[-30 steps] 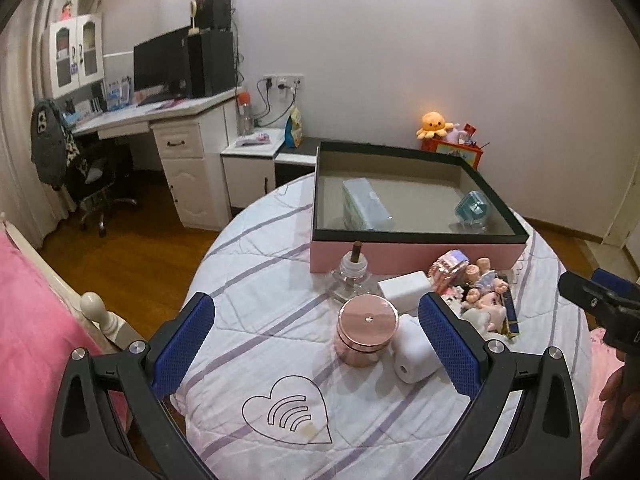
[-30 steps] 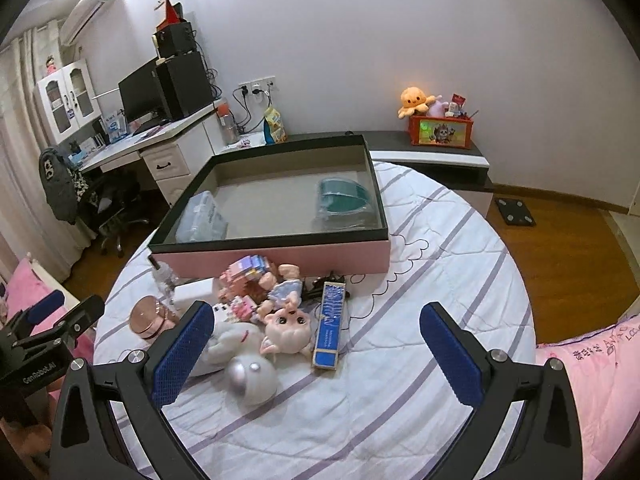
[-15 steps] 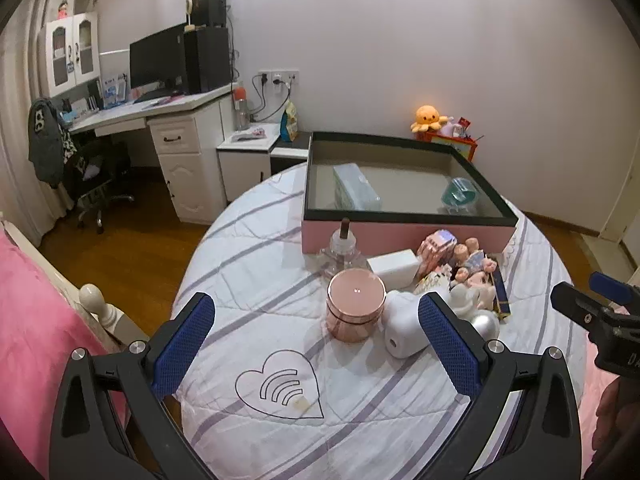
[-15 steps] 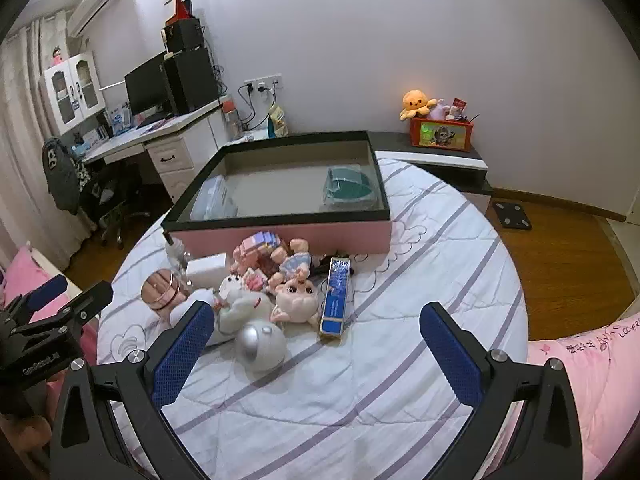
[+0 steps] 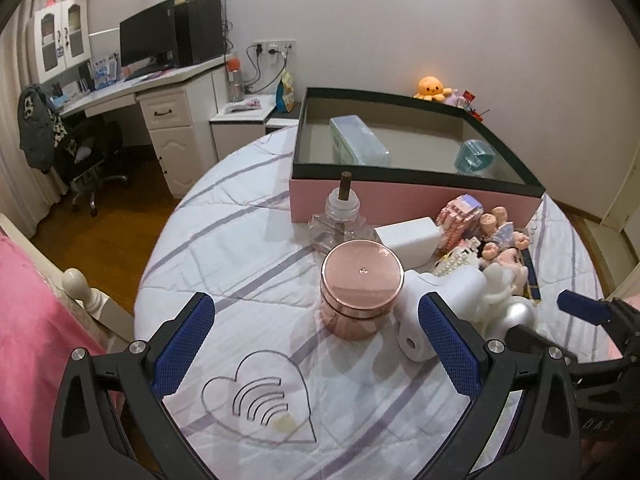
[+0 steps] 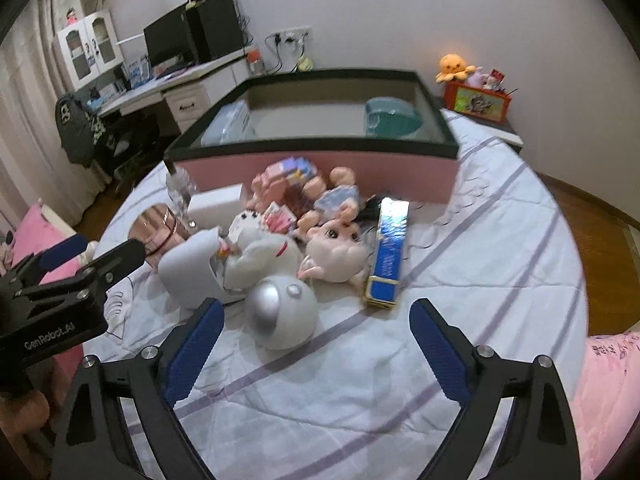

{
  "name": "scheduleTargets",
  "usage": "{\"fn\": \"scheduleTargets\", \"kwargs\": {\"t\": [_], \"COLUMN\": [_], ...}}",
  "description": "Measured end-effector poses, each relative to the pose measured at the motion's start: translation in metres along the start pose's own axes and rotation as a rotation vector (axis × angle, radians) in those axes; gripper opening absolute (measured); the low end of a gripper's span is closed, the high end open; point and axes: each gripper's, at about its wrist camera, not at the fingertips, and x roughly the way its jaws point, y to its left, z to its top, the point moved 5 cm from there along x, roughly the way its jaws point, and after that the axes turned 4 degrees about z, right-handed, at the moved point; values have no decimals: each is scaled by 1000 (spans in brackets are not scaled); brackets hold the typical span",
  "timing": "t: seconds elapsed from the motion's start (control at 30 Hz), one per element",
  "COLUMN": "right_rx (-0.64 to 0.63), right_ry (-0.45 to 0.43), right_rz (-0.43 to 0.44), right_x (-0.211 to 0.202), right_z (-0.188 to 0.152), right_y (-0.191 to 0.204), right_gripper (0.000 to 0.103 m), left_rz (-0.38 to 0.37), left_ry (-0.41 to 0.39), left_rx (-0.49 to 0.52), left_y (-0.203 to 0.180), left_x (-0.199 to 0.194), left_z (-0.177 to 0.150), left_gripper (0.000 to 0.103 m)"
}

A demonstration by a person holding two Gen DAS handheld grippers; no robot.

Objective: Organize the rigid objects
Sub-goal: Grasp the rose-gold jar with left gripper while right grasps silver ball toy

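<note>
Left wrist view shows the pink box point(image 5: 412, 200) with its dark rim at twelve o'clock on the round quilted table point(image 5: 240, 240), and only two things lie inside it: a pale rectangular case point(image 5: 358, 145) toward ten o'clock of its floor and a teal container point(image 5: 475, 157) toward two o'clock. Everything else waits outside, heaped against the box's near wall: a rose-gold jar point(image 5: 361, 288), a clear bottle point(image 5: 344, 216) behind it, a white block point(image 5: 408, 236), a white roll point(image 5: 440, 312), and, in the right wrist view, a silver dome point(image 6: 280, 312), a big-eyed doll point(image 6: 336, 248), a blue flat box point(image 6: 390, 248) and small pink toys point(image 6: 280, 180). So I judge the sorting barely begun, with most of the pile left to move. Left gripper point(image 5: 316, 344) hovers spread wide at six o'clock of the jar, holding nothing; right gripper point(image 6: 312, 348) is likewise spread and empty, just short of the dome.
</note>
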Motion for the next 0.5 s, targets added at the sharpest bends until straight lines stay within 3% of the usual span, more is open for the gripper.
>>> {"fn": "scheduleTargets", "kwargs": {"t": [0.07, 0.13, 0.27, 0.37, 0.4, 0.43, 0.47, 0.5], "right_rx": [1, 3, 0, -4, 3, 11, 13, 12], "right_ry": [13, 28, 46, 51, 43, 39, 34, 33], "right_rz": [10, 14, 14, 7, 14, 30, 55, 68], "right_x": [7, 14, 25, 31, 30, 30, 29, 27], "right_z": [-1, -2, -4, -6, -6, -6, -6, -6], "right_y": [1, 0, 3, 5, 4, 4, 4, 4], "right_gripper": [91, 80, 76, 75, 74, 68, 63, 52], "left_rz": [5, 7, -9, -42, -61, -74, -87, -91], "left_ry": [3, 9, 9, 24, 29, 37, 47, 52], "left_rx": [-4, -11, -18, -26, -28, -11, 6, 19], "left_y": [1, 3, 3, 2, 2, -1, -4, -7], "left_x": [7, 17, 33, 40, 41, 42, 43, 43], "left_z": [1, 2, 2, 0, 0, -1, -2, -4], "left_gripper": [103, 103, 101, 90, 78, 69, 50, 49]}}
